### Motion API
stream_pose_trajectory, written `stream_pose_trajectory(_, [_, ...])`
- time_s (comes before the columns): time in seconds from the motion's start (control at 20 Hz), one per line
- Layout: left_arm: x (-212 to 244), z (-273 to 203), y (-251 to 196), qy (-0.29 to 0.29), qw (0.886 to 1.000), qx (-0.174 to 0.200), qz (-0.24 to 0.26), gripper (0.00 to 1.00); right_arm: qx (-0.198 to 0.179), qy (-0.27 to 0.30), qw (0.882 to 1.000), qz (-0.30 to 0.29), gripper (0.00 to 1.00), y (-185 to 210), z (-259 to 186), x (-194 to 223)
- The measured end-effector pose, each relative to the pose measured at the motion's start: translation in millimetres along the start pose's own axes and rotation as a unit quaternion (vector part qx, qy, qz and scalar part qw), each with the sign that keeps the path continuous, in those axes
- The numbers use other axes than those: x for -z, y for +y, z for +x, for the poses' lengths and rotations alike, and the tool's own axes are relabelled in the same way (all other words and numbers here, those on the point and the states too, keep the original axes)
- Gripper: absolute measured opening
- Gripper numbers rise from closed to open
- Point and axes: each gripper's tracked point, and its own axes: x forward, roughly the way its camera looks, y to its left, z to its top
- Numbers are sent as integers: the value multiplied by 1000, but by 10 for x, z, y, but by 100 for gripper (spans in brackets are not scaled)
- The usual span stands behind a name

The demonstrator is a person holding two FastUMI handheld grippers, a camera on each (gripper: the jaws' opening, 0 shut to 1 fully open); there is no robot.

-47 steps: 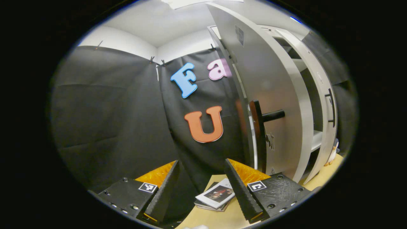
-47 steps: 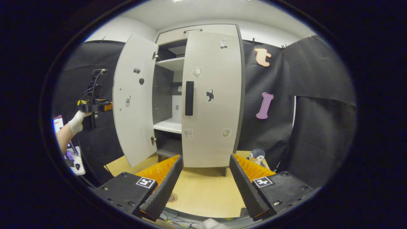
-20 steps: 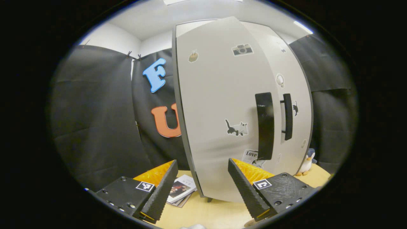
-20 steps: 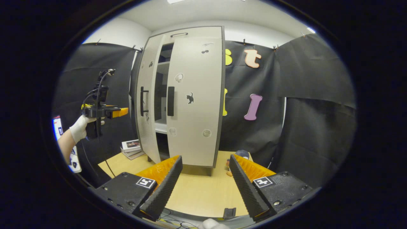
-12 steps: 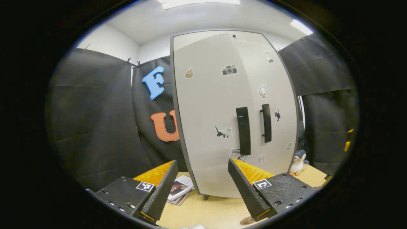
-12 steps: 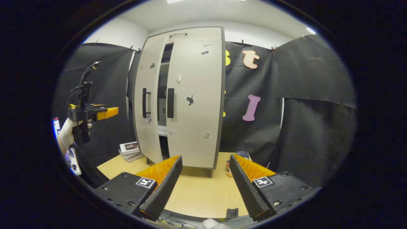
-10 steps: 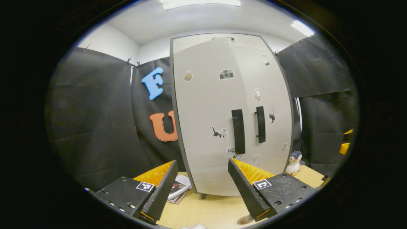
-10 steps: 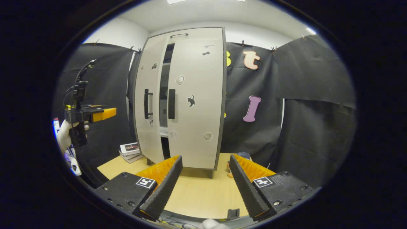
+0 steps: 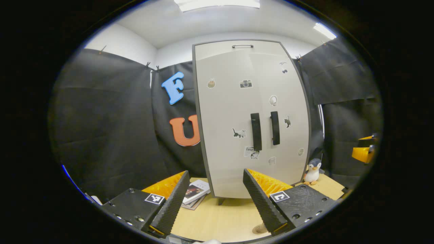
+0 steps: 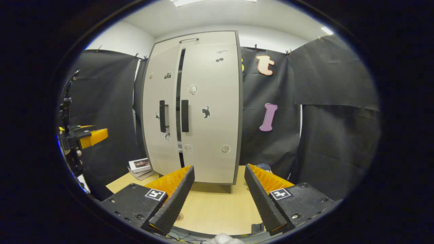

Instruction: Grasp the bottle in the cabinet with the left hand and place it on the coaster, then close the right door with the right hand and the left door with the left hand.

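The pale cabinet (image 9: 237, 112) stands on the wooden table with its left door (image 9: 223, 135) and right door (image 9: 290, 101) swung to, their black handles (image 9: 256, 131) side by side. In the right gripper view a thin dark slit runs between the two doors of the cabinet (image 10: 210, 84). My left gripper (image 9: 215, 173) is open and empty, well back from the doors; it also shows at the far left (image 10: 83, 135). My right gripper (image 10: 218, 167) is open and empty too, facing the cabinet (image 9: 364, 150). A small brown round thing (image 9: 259, 228) lies on the table, half hidden by my finger.
A stack of books (image 9: 195, 191) lies left of the cabinet foot (image 10: 139, 166). A penguin toy (image 9: 312, 171) stands at the cabinet's right corner. The wooden table (image 10: 217, 206) stretches from the cabinet to me. Black cloth walls close in both sides.
The left door has swung from wide open to against the cabinet. My left gripper has since drawn back from it and dropped lower. The right gripper has barely moved.
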Motion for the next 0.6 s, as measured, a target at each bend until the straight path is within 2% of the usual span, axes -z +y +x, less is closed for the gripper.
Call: stream_pose_trajectory(0.6, [-20, 7, 123, 0, 1000, -12, 1, 97, -5, -2, 1000, 4, 97, 169, 136, -67])
